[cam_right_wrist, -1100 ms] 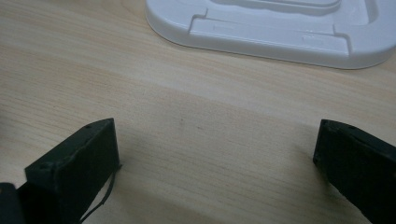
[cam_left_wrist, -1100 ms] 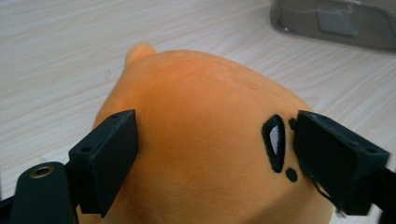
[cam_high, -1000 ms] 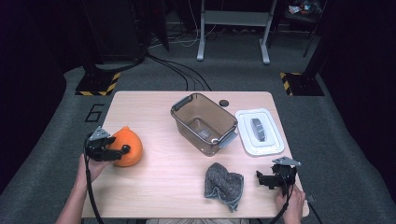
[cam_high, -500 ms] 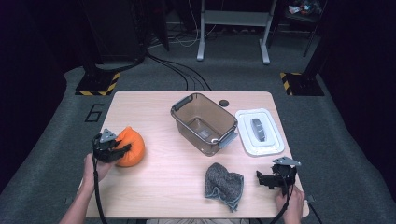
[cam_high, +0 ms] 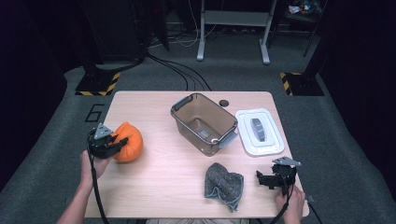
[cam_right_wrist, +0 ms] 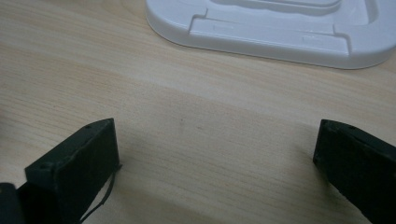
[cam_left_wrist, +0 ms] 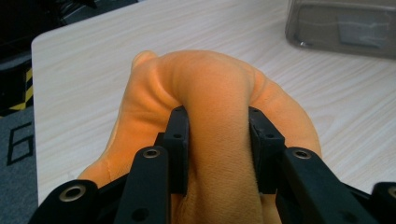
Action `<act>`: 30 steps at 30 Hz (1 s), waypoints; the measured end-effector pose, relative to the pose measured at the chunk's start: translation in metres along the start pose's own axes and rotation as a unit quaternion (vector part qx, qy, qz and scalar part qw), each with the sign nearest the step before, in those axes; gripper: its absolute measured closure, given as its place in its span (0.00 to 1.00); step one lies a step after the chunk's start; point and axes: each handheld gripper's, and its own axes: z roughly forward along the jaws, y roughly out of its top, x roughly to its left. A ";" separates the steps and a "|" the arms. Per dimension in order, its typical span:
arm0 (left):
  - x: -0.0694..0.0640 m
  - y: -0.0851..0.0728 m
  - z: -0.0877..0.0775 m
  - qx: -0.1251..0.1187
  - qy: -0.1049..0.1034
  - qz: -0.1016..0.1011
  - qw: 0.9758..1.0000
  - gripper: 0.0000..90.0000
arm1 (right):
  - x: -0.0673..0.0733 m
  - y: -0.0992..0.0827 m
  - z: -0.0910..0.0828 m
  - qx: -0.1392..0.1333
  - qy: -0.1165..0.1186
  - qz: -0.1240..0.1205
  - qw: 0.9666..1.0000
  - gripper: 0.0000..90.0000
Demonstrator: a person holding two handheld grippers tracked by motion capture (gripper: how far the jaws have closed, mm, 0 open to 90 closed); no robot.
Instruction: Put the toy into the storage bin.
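Tabletop point(cam_high: 168, 172); left gripper point(cam_high: 108, 143) pinching orange cloth point(cam_high: 128, 141)

Table point(cam_high: 163, 177) layout: soft lump point(cam_high: 128, 141) at left edge, between left gripper point(cam_high: 112, 143) jaws. Open bin point(cam_high: 204, 122) at centre, lid point(cam_high: 259, 132) just right of it. Small round thing point(cam_high: 224, 102) behind bin. Crumpled cloth point(cam_high: 225, 183) in front, right gripper point(cam_high: 267, 179) beside it, front right corner.
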 end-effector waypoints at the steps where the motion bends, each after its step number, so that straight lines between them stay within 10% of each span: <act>1: 0.000 0.003 -0.001 0.000 -0.003 0.000 1.000 0.73 | 0.000 0.000 0.000 -0.001 -0.001 0.000 1.000 0.00; 30: -0.014 0.089 -0.002 -0.035 -0.006 0.049 0.998 0.73 | 0.000 0.000 0.000 0.000 -0.001 -0.001 1.000 0.00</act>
